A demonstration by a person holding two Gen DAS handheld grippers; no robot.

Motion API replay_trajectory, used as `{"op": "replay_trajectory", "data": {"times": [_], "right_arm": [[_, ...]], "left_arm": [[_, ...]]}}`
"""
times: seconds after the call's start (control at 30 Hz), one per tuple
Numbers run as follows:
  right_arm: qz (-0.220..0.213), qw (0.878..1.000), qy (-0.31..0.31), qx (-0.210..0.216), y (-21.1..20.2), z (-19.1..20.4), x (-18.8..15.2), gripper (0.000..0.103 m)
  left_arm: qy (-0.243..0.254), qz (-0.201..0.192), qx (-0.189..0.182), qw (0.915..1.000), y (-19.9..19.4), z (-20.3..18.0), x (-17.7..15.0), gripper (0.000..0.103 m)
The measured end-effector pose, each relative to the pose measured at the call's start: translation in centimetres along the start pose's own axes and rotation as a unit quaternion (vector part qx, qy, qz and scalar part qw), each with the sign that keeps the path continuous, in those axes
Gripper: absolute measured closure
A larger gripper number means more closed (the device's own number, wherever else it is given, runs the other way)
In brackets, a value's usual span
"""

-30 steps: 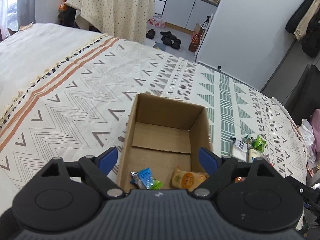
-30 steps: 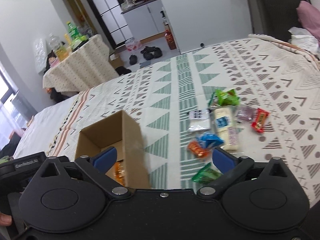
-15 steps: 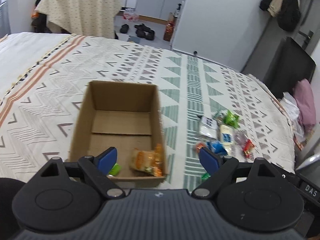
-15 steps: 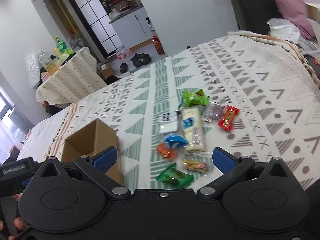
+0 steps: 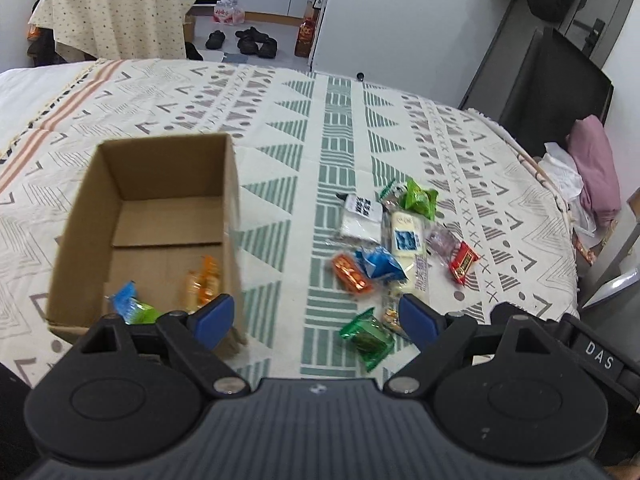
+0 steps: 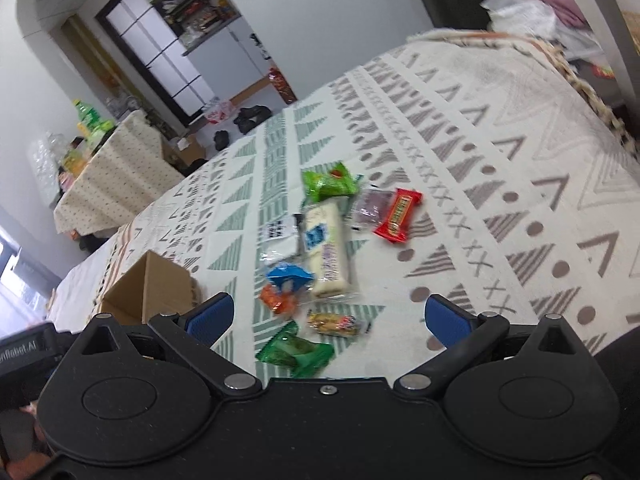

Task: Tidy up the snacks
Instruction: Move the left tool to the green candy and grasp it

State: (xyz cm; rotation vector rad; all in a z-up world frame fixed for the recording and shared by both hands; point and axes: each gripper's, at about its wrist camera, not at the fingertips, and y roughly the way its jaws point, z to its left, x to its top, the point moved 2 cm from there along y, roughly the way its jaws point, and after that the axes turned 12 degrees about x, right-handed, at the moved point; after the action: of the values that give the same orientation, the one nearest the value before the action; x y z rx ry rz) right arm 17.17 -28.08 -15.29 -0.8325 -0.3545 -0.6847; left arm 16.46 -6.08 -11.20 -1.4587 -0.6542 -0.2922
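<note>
A: Left wrist view?
B: Left gripper [image 5: 314,316] jaws wide, empty. Open brown cardboard box [image 5: 160,184] on patterned bedspread [image 5: 280,128], holding orange wrapped snack [image 5: 203,280]; loose packets beside.

A: Right wrist view?
B: Right gripper [image 6: 328,316] jaws wide, empty, above dark green foil packet [image 6: 296,354].

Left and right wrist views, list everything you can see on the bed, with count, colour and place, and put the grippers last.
cardboard box: 1, brown, open, left side of the bedspread
snacks in box: 2, blue-green packet and orange packet, near end of the floor
loose snacks: about 10, clustered right of the box: light green, white with black print, long white bar, purple, red, blue, orange, yellow multicolour, dark green; one more partly hidden
bedspread: 1, cream with green and grey patterns
left gripper: open, blue fingers, holds nothing
right gripper: open, blue fingers, holds nothing
</note>
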Motion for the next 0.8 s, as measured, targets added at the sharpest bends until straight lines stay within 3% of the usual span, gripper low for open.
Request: {"op": "replay_trajectory", "data": {"times": [0.3,0.5,0.63,0.8], "right_arm": [[0.023,0.999,0.04,0.004,2.2,-2.0,-0.1,0.01],[0.039,0.998,0.057,0.01,3.6,-3.0,-0.1,0.012],[0.053,0.996,0.072,0.02,4.4,-3.6,-0.2,0.019],[0.068,0.992,0.104,0.029,5.5,-4.8,-0.2,0.027]], "left_arm": [[-0.075,0.016,0.071,0.9945,1.8,-1.5,-1.2,0.015],[-0.089,0.055,0.074,0.9917,4.0,-2.6,-1.5,0.017],[-0.095,0.072,0.073,0.9901,5.8,-3.7,-2.0,0.018],[-0.089,0.104,0.073,0.9879,8.3,-5.2,-2.9,0.032]]}}
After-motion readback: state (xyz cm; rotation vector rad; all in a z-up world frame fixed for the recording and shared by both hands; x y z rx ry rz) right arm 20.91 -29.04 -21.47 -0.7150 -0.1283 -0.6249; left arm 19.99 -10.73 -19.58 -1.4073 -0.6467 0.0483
